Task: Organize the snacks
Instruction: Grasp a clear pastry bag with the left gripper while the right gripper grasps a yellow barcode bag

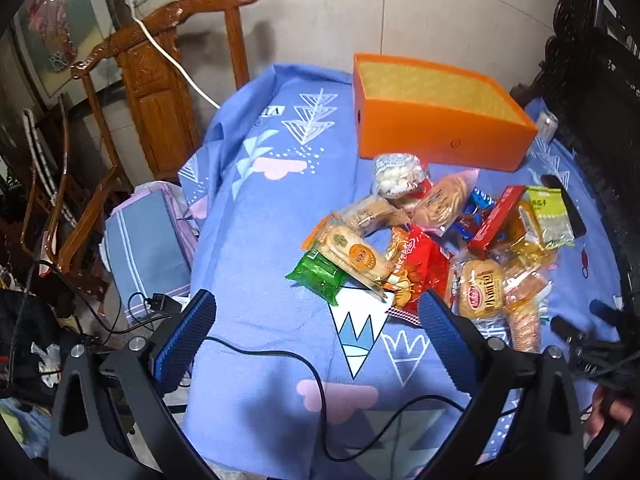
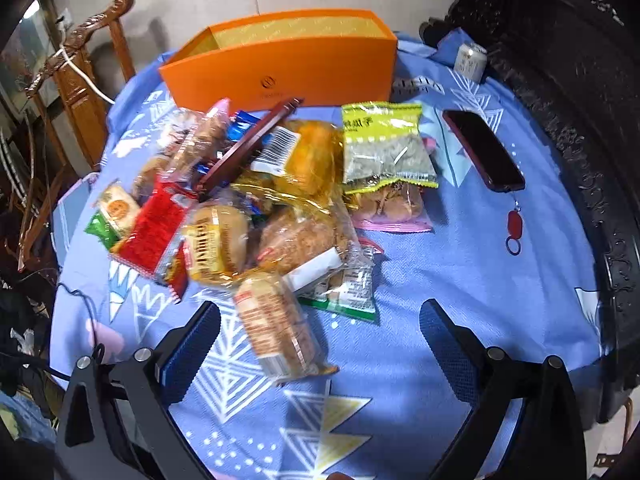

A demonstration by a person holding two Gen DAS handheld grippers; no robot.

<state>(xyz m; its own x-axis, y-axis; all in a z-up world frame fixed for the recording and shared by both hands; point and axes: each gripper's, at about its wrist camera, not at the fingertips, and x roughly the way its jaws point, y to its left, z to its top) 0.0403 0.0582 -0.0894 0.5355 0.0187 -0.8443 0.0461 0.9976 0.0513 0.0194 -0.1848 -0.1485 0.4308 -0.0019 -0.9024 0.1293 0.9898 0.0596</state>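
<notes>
A pile of wrapped snacks lies on a blue patterned cloth (image 1: 260,240). An empty orange box (image 1: 436,136) stands behind the pile; it also shows in the right wrist view (image 2: 288,68). My left gripper (image 1: 316,312) is open and empty above the cloth, just short of a green packet (image 1: 318,282) and a red bag (image 1: 420,272). My right gripper (image 2: 320,320) is open and empty, with a long biscuit pack (image 2: 276,328) lying between its fingers. A yellow-green seed bag (image 2: 384,144) and a bun pack (image 2: 218,244) sit in the pile.
A dark phone (image 2: 482,150) with a red charm lies on the cloth at the right. A small can (image 2: 470,60) stands by the dark carved furniture (image 2: 580,80). A wooden chair (image 1: 152,80) stands at the left. A black cable (image 1: 280,356) crosses the cloth near my left gripper.
</notes>
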